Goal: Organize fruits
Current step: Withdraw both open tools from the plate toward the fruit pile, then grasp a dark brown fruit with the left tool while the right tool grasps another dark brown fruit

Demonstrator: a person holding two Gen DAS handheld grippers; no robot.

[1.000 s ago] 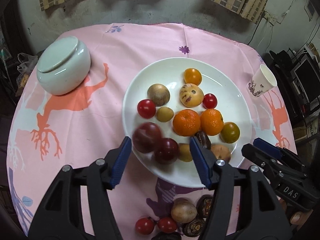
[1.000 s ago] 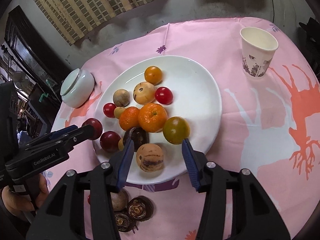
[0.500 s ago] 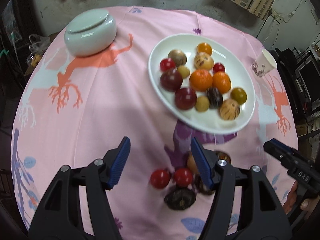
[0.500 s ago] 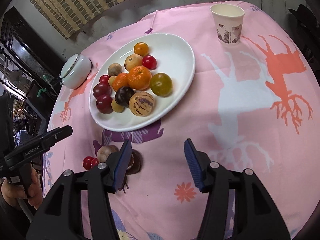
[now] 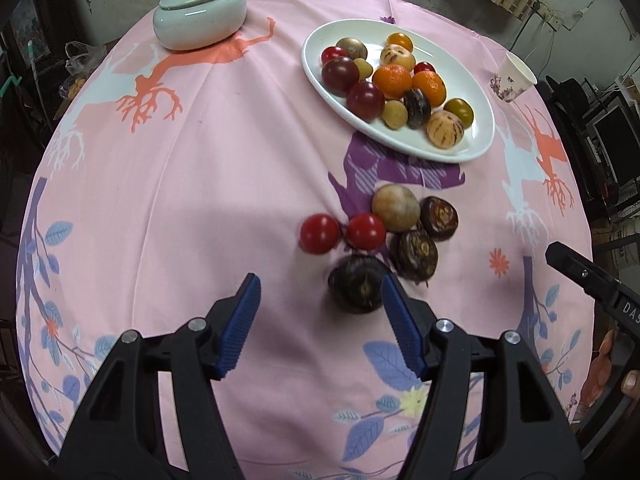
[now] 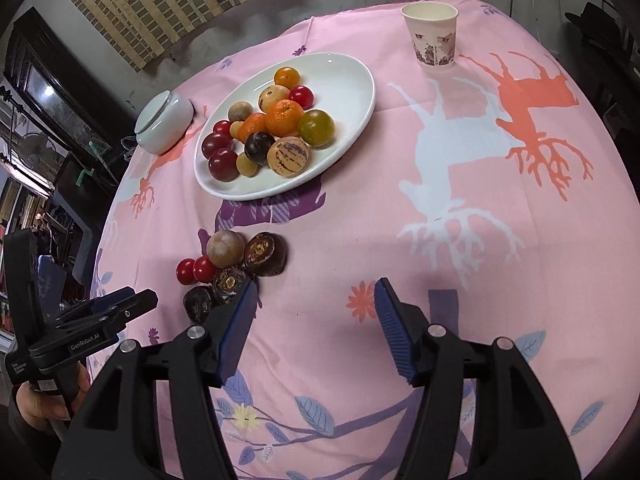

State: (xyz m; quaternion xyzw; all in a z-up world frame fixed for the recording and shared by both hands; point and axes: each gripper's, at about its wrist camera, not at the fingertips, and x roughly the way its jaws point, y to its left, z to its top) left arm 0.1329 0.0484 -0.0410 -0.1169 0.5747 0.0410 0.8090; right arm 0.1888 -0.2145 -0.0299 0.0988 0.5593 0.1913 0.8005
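Left wrist view: left gripper (image 5: pixel 318 304) hangs over the pink cloth (image 5: pixel 192 168), jaws apart and empty, a dark fruit (image 5: pixel 356 283) lying just ahead, beside its right finger. Right gripper (image 6: pixel 314 300) also holds nothing; its jaws are opening over bare cloth, the loose pile off to its left. That pile sits on the cloth near the plate (image 5: pixel 476 136): two cherry tomatoes (image 5: pixel 320 234), a round tan fruit (image 5: pixel 396 207), and three dark wrinkled fruits, most of them touching. The plate already carries a crowd of fruit: oranges, plums, tomatoes, a striped melon-like one. Step in hand, as I judge it: picking a loose fruit to move to the plate. Next move likely calls for centring the left jaws around the nearest dark fruit and closing gently; round fruit may roll. Cloth is printed with deer and leaves, draped over a round table. A lidded white jar (image 5: pixel 200 12) and a paper cup (image 6: pixel 434 36) stand farther back. Room dim, cluttered; brick-pattern hanging behind.
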